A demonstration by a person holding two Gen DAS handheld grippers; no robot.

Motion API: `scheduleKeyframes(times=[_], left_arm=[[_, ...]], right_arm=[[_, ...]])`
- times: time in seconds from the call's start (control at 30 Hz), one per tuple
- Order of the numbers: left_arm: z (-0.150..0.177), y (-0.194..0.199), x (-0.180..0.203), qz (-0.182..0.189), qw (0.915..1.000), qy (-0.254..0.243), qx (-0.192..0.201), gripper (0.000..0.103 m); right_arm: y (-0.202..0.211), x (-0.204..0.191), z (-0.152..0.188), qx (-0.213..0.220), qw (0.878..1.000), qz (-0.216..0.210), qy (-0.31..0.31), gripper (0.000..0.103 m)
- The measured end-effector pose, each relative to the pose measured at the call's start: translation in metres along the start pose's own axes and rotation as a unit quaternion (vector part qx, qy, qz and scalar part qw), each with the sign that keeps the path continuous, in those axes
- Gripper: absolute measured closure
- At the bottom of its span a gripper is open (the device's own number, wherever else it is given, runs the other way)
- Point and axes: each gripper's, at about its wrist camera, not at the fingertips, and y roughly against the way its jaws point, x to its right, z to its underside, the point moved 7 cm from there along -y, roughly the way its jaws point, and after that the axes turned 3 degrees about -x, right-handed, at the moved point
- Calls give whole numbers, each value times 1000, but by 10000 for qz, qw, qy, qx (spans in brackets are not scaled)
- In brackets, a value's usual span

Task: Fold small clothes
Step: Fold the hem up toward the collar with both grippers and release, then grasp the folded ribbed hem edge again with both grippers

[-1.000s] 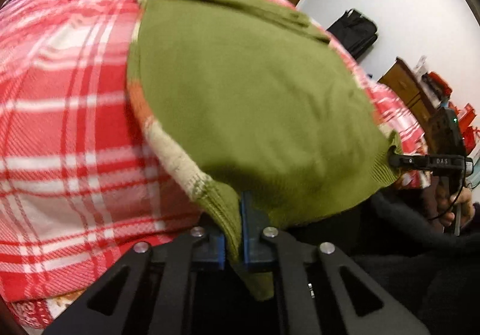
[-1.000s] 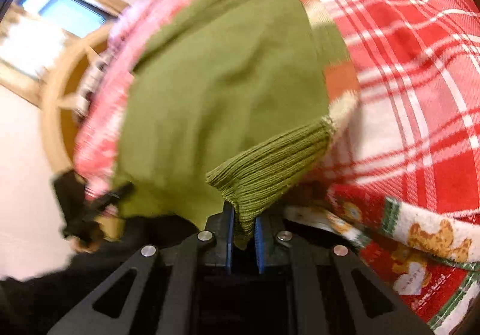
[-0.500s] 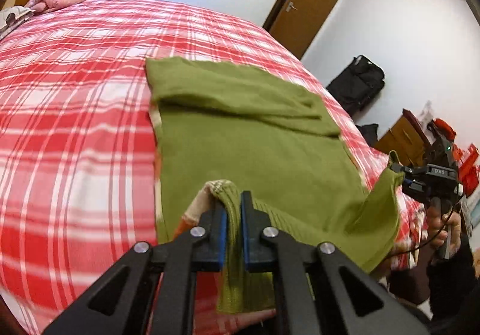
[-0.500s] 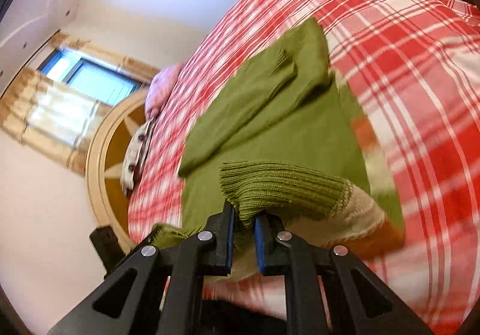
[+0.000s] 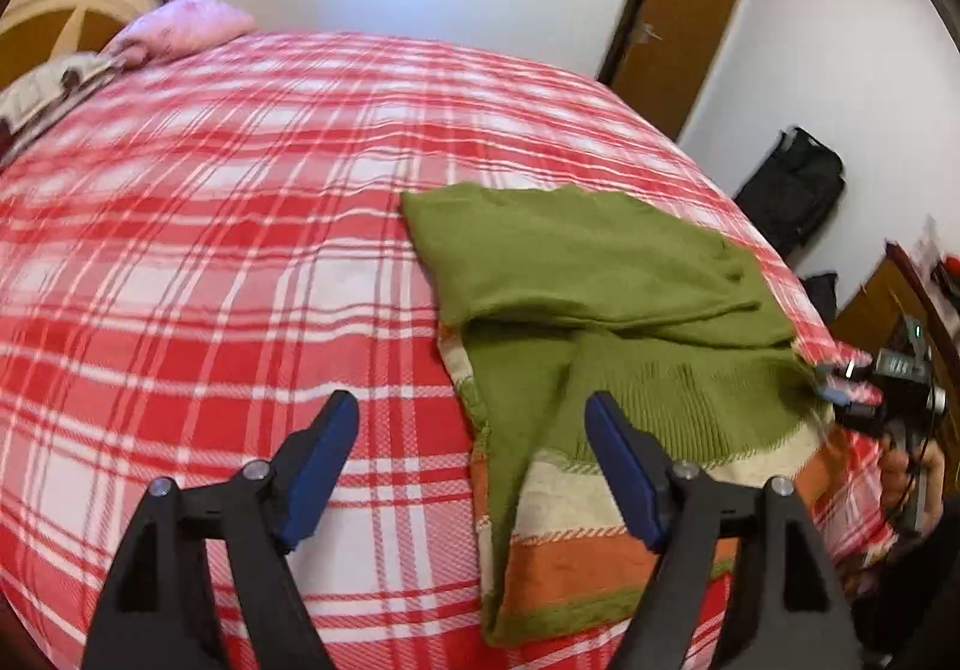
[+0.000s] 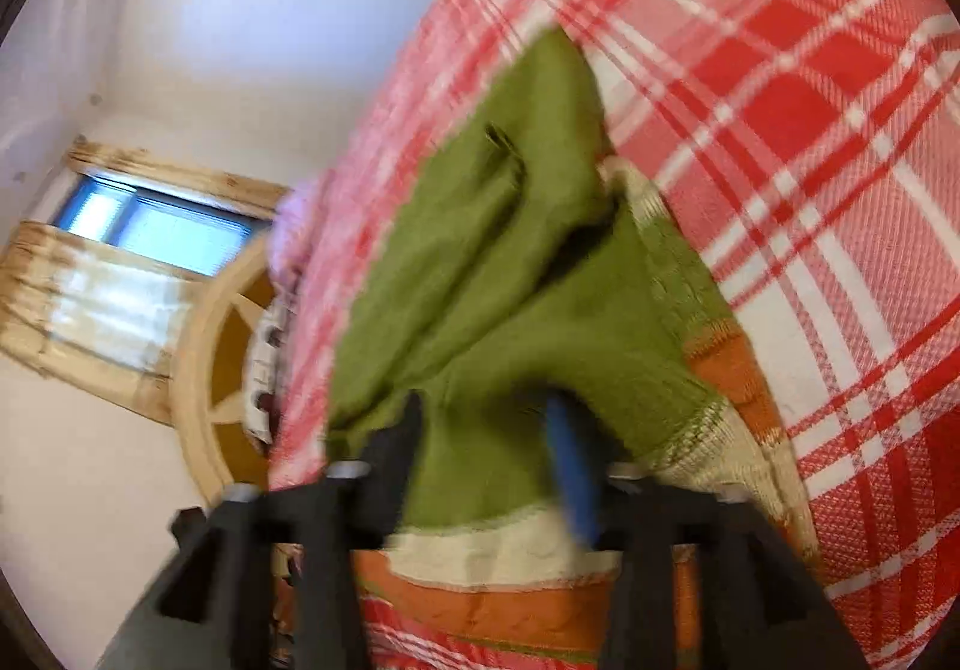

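Note:
A green knit sweater point(image 5: 600, 286) with cream and orange stripes lies folded on the red plaid bed point(image 5: 210, 262), its ribbed hem laid over the body. My left gripper point(image 5: 471, 418) is open and empty, above the sweater's left edge. My right gripper point(image 5: 840, 385) shows at the sweater's right edge in the left wrist view. In the blurred right wrist view the right gripper point(image 6: 486, 418) is open, its jaws spread over the green hem point(image 6: 528, 346), which lies between them, not pinched.
A pink pillow point(image 5: 186, 24) and a wooden headboard point(image 5: 54, 9) are at the bed's far left. A brown door point(image 5: 678, 9), a black bag point(image 5: 792, 184) and a wooden dresser point(image 5: 882, 304) stand to the right. A window point(image 6: 150, 226) shows beyond the bed.
Both grippers carried the sweater's hem up and forward over its body, laid it down, then opened and let go. The sweater now lies folded in half.

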Motion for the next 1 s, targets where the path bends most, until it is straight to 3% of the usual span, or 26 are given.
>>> scheduleKeyframes(times=[0.07,0.13,0.23,0.37,0.5,0.6,0.8,0.87,0.93,0.97,1.0], left_arm=[[0,-5,9,45,9995,-327,-14,23],[-1,-16,22,50,9975,-695,-90,23],[-2,-37,39,70,9937,-1096,-214,23],[-3,-69,45,181,9938,-963,-517,25],[4,-87,59,251,9917,-1066,-671,40],[9,-90,67,253,9907,-1152,-674,42],[7,-88,62,409,9926,-895,-707,42],[7,-87,61,431,9927,-875,-706,42],[7,-86,62,439,9930,-874,-662,42],[7,-86,62,444,9931,-881,-640,43],[7,-85,63,458,9931,-899,-601,46]], right_arm=[[17,-7,0,328,9990,-300,0,38],[29,-11,1,534,9980,-342,19,38],[46,-18,8,842,9949,248,502,38],[64,-22,22,1055,9779,1239,1314,38],[52,-26,27,895,9427,2237,2307,38],[35,-21,25,738,9221,2602,2769,38],[-11,-15,11,366,9118,2657,3109,39],[-26,-16,13,282,8979,2805,3380,46],[-36,-11,17,141,8790,3126,3597,61],[-39,-12,21,126,8715,3224,3694,63],[-39,-14,24,164,8683,3216,3773,70]])
